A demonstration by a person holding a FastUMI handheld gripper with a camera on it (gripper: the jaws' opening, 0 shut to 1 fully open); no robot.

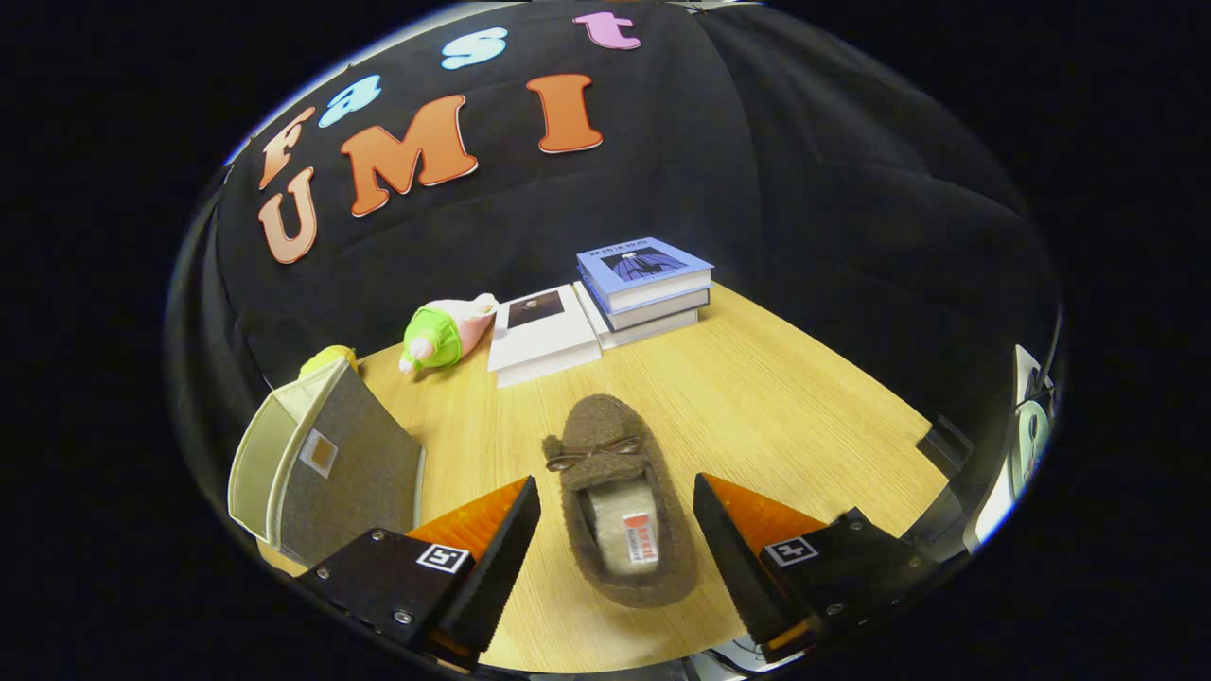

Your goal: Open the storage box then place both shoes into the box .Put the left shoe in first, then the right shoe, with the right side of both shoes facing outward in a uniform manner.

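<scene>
Tool [617,530] is spread wide around the brown shoe [620,501], touching nothing yet; squeeze that soft collar off-centre and it'll probably twist before reaching the storage box [322,463].

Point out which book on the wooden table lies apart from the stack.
The white-covered book lies alone, flat, beside the pink-and-green plush toy. The other books are stacked, a blue-covered one on top. The gripper jaws stand open around the brown fuzzy slipper.

Wooden table [757,378] before seemingly creased black cloth wall [804,189].
</scene>
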